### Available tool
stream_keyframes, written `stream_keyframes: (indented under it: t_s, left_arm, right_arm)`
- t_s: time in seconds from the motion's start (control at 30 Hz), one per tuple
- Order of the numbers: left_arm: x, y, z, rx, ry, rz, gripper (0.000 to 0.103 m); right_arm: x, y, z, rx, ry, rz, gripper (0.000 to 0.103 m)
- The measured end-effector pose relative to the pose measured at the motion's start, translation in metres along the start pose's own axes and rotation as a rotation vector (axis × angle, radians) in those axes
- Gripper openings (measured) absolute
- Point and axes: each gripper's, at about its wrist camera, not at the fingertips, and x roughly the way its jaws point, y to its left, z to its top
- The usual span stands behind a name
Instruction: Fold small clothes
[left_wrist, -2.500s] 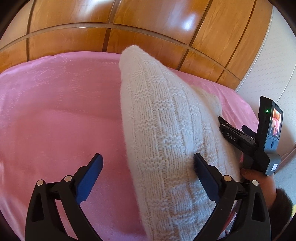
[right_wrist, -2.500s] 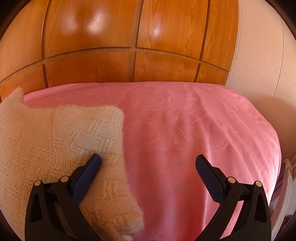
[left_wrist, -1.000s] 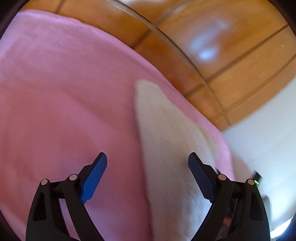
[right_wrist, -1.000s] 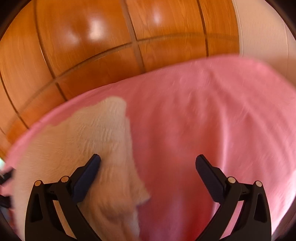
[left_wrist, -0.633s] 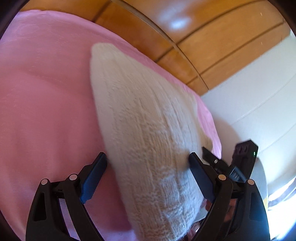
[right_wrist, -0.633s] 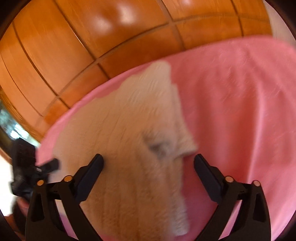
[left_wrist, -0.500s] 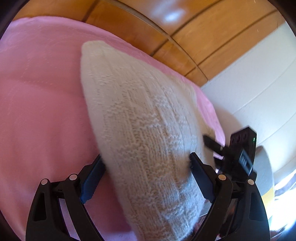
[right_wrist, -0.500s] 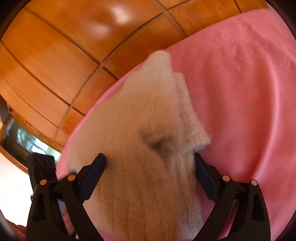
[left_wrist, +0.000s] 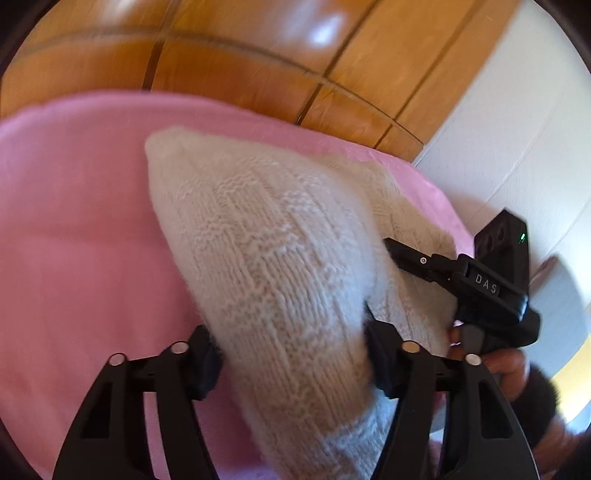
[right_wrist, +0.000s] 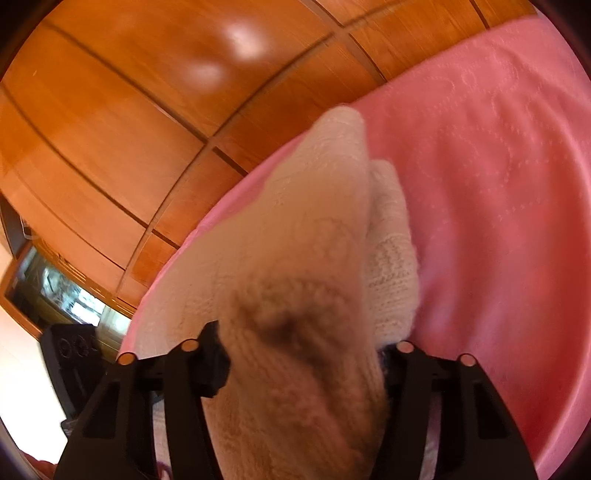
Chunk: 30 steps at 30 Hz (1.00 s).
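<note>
**Entry: cream knitted garment, both ends being gripped for the fold**

Item: one small cream knitted garment (left_wrist: 280, 258), chunky ribbed-and-block stitch, lying on the pink bedspread (left_wrist: 74, 229) in front of the wooden panelled headboard (left_wrist: 229, 74). It is bunching up into a ridge between my two tools; I cannot tell from here whether it is a jumper or something else.

Left gripper (left_wrist: 291, 354): I am closing it on the near end of the knit. The wool is filling the whole gap between the pads and both pads are already pressing into it.

Right gripper (right_wrist: 299, 354): I am closing this one too, on the other end of the same garment, seen again here as the cream wool (right_wrist: 317, 236). The fabric is bulging up and over the jaws, hiding the right pad almost entirely. From the left camera the right tool is showing at the garment's far side, with my hand (left_wrist: 506, 369) around its handle.

Step in hand, as I judge it: securing a two-ended grip before carrying out a fold.

Next move calls for: finishing both squeezes firmly, since thick knit slips easily; then lifting evenly and laying one part over the other on the bedspread, keeping edges aligned.
</note>
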Motion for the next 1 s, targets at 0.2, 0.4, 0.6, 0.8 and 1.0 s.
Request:
stream_keyframes:
  t_s: [0.2,0.4,0.6,0.8,1.0]
  left_arm:
    - [-0.020,-0.013,0.002,0.100,-0.088,0.100,0.057]
    - [-0.037,-0.011,0.021,0.145,-0.193,0.157,0.057]
    - [-0.035,-0.011,0.051,0.241,-0.280,0.241,0.056]
    - [-0.022,0.006,0.089,0.267,-0.344,0.290,0.056]
    - [0.006,0.025,0.120,0.281,-0.378,0.365,0.056]
  right_arm:
    - [-0.013,0.029,-0.004,-0.092,-0.063,-0.015,0.050]
    - [-0.011,0.060,0.000,-0.176,-0.123,0.002,0.050]
    - [0.010,0.085,0.025,-0.260,-0.151,0.014,0.049]
    - [0.040,0.097,0.066,-0.321,-0.176,0.019,0.049]
    - [0.080,0.093,0.098,-0.354,-0.168,0.003,0.049]
